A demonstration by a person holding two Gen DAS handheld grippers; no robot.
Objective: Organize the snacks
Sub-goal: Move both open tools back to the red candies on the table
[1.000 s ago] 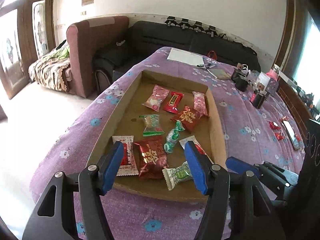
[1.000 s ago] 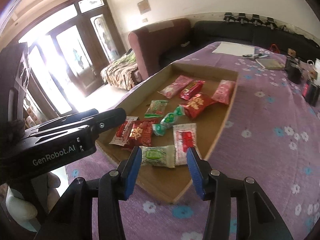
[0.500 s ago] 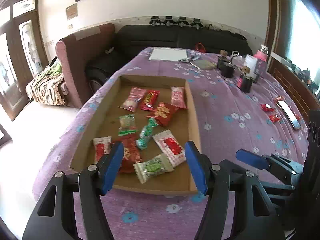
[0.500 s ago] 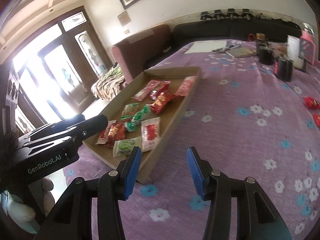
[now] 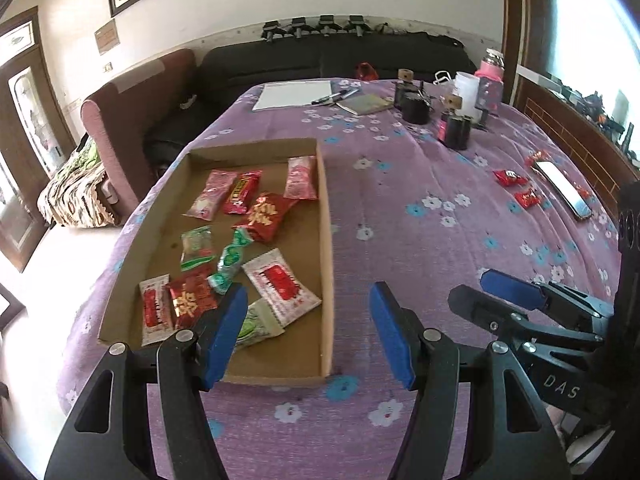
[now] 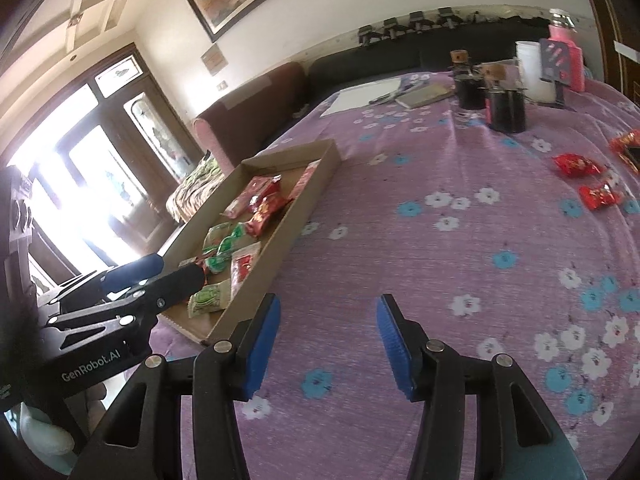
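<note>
The right hand-held gripper (image 6: 328, 340) is opening, empty, over bare table (image 6: 420, 248); the tray (image 6: 276, 248) edge is lying just left. The left hand-held gripper (image 5: 306, 334) is hanging released astride the tray's (image 5: 326, 240) right wall. Loose snacks (image 6: 576, 166) are lying far right.

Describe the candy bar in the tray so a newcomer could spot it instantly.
Find the shallow cardboard tray on the purple flowered tablecloth. At its far end lies a row of pink packets; the candy bar sits among them. It alone is a slim red wrapper with a yellow label strip down its middle.
</note>
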